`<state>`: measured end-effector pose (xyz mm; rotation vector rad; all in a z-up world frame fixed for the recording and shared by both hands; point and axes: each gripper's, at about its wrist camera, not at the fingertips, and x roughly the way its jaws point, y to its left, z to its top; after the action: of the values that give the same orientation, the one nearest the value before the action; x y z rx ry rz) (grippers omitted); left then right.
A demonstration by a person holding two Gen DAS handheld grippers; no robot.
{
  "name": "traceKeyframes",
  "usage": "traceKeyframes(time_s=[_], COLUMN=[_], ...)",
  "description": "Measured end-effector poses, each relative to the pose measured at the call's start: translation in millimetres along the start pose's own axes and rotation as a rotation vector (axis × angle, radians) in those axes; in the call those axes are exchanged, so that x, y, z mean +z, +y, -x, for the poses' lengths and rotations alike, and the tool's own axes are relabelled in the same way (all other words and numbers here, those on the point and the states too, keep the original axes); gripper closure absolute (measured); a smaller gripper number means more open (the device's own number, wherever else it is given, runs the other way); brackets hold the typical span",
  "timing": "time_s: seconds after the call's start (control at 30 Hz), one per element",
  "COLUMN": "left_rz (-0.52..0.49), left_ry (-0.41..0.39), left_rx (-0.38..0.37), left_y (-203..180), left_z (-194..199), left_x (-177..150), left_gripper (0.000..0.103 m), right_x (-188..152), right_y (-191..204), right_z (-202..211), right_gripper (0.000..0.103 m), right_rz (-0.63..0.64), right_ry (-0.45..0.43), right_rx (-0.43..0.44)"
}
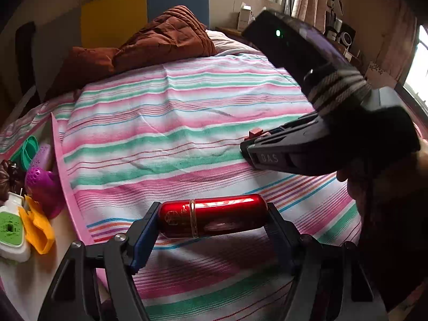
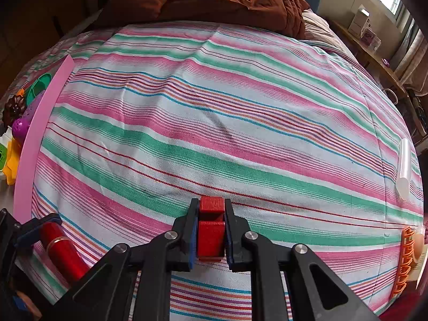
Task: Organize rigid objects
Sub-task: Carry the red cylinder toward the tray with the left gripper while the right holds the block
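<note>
Left wrist: left gripper [image 1: 212, 218] level, clamping red bottle [image 1: 212, 215] endwise.

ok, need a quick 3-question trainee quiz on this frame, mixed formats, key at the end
1. True or false: the left hand-held gripper grips the red bottle by its two ends.
2. What does the right hand-held gripper hold? A) a red block B) a green lid C) nothing
3. Fill in: the pink tray with small items in it lies at the ____ edge of the striped sheet in both views.

Key: 1 true; 2 A; 3 left
</note>
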<state>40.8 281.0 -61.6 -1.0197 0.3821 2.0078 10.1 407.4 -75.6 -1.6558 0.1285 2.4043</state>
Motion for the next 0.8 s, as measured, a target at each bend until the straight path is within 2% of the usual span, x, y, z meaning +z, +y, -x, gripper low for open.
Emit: traceKeyframes(time_s=[0.27, 0.8], left_rz=[0.020, 0.089], left_ry=[-0.070, -0.116], left_rx=[0.036, 0.159], left_y=[7.5, 43.1], left_z=[37.9, 76.2], left_x=[13.0, 11.3], left_gripper=[0.028, 0.028], right_x=[2.5, -5.1], right_y=[2.2, 3.9], right_z=[-2.4, 2.9], right_gripper=[0.088, 0.088], right_rz=[0.008, 0.042], right_ry=[-0.003, -0.018], right_rx=[-0.008, -0.038])
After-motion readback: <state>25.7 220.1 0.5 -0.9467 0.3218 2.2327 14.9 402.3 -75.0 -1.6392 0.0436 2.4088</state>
